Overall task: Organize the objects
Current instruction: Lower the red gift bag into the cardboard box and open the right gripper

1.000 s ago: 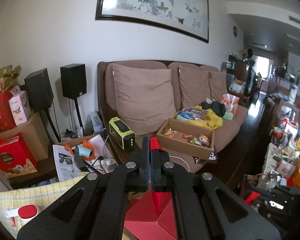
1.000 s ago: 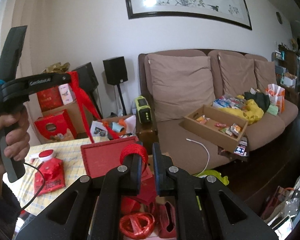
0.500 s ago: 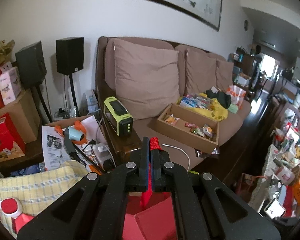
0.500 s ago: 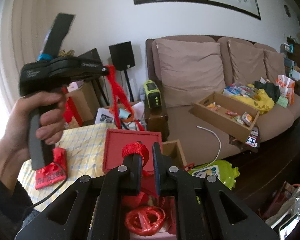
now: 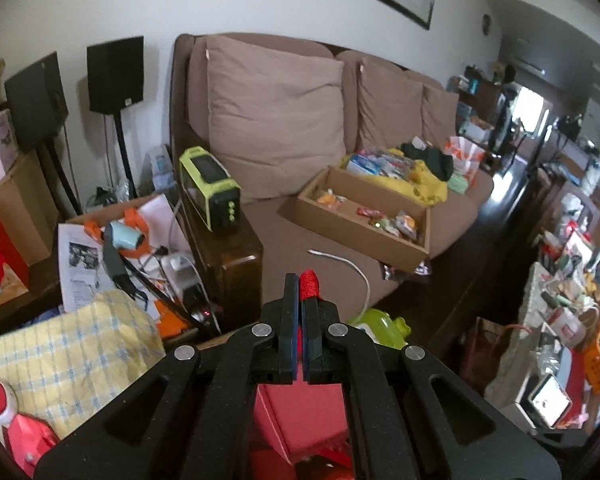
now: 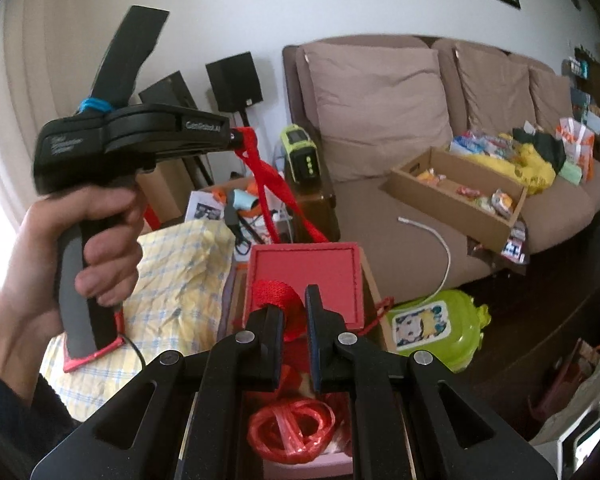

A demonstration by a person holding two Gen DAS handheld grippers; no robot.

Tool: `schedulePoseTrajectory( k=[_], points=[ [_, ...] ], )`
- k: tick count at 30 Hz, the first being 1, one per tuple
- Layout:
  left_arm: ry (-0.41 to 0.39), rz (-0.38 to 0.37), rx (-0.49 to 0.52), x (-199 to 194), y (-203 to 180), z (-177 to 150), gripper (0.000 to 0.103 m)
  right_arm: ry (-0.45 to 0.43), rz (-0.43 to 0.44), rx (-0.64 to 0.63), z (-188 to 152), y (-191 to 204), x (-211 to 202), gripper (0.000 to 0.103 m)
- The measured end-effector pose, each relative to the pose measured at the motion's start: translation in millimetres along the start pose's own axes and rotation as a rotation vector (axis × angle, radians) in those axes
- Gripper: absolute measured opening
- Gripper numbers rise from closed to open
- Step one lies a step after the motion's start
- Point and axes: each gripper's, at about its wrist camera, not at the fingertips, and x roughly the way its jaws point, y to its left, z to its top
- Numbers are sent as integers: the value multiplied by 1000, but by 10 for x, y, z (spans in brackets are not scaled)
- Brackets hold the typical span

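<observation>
My left gripper point(image 5: 300, 280) is shut on a red cord handle point(image 5: 309, 282). The cord point(image 6: 276, 184) runs from its tip down to a flat red box point(image 6: 304, 280), which hangs tilted below; the box also shows in the left wrist view point(image 5: 300, 412). The left gripper also shows in the right wrist view point(image 6: 236, 136), held up at the left. My right gripper point(image 6: 294, 308) stands slightly apart, with a second red cord loop point(image 6: 276, 300) over its left finger. A coil of red plastic string point(image 6: 292, 428) lies below it.
A brown sofa point(image 5: 284, 224) holds a cardboard tray of snacks point(image 5: 360, 216). A green-black device point(image 5: 210, 188) sits on the wooden armrest. A yellow checked cloth point(image 6: 180, 272) covers the table at the left. A green toy case point(image 6: 432, 328) lies on the floor.
Both grippers have tipped downward and the views show more of the floor. The left gripper has risen in the right wrist view, and the red box hangs lower and nearer.
</observation>
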Motion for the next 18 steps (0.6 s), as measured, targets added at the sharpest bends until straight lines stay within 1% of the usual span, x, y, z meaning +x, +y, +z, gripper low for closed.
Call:
schedulePoseTrajectory(
  k=[6,9,13,18],
  points=[
    [36,-21,29,-6,-89,-146,1,32,0,2,-47,8,95,9],
    [66,-17,52,31,-122,-260,1,40,-1,3,-52,15,120,10],
    [97,-22,36,104,-85,-434,1,53,-9,-5,-60,26,139,10],
    [121,-30,25,128,-22,-559,1,85,-17,-6,-103,18,224,11]
  ],
)
